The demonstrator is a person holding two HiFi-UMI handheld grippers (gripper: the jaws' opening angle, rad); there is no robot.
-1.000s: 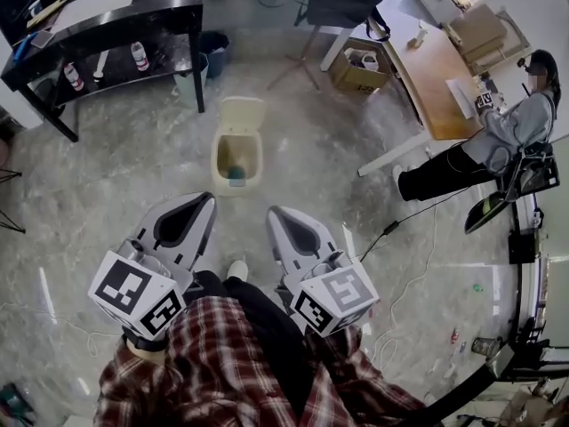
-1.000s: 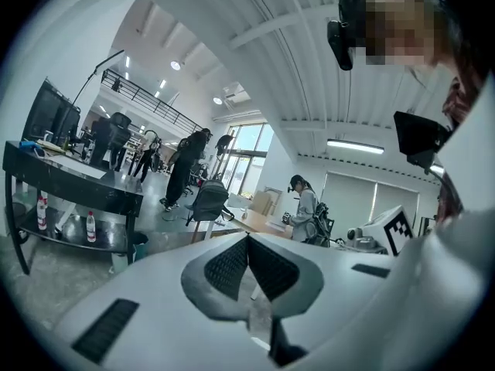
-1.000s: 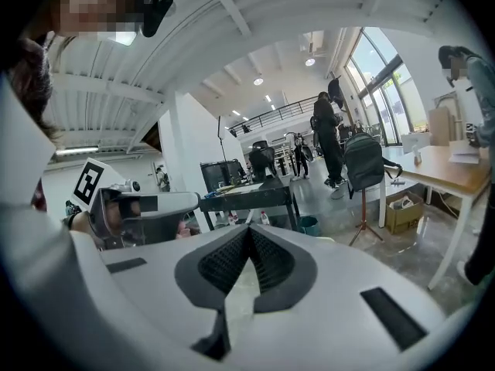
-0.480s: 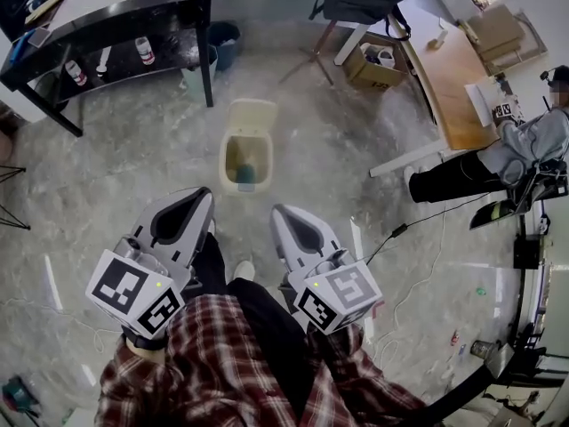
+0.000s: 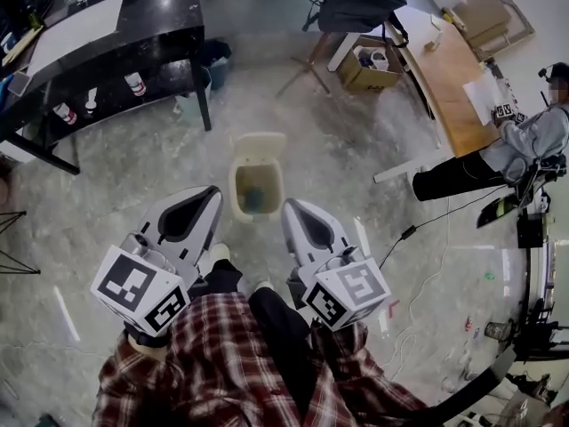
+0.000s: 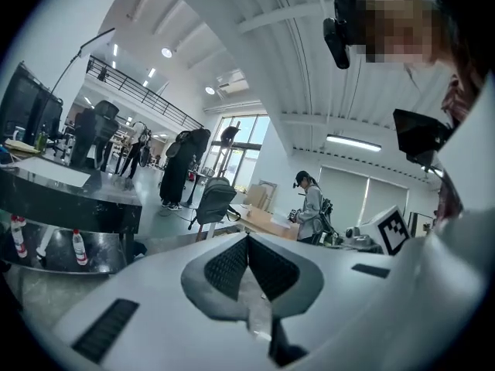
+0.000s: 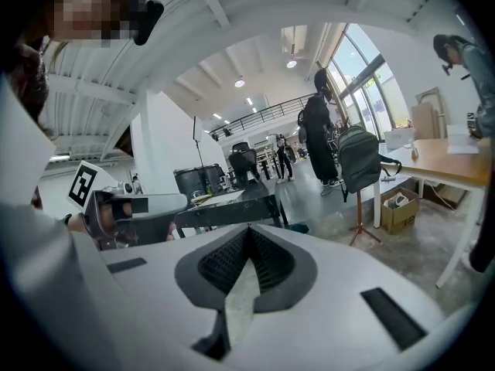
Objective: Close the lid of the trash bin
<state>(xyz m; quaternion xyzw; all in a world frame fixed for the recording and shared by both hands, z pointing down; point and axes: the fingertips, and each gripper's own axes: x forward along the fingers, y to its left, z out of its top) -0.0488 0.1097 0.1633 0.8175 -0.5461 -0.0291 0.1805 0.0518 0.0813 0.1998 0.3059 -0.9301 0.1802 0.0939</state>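
1. The grey mottled floor (image 5: 107,203) fills most of the frame.
2. An open trash bin (image 5: 236,192) stands at centre.
3. A cardboard box (image 5: 364,71) sits upper right.
4. A black cable (image 5: 409,232) trails right.

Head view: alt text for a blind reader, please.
An open cream trash bin, lid tipped back, stands on the floor just ahead of the left gripper and right gripper, both shut and empty.
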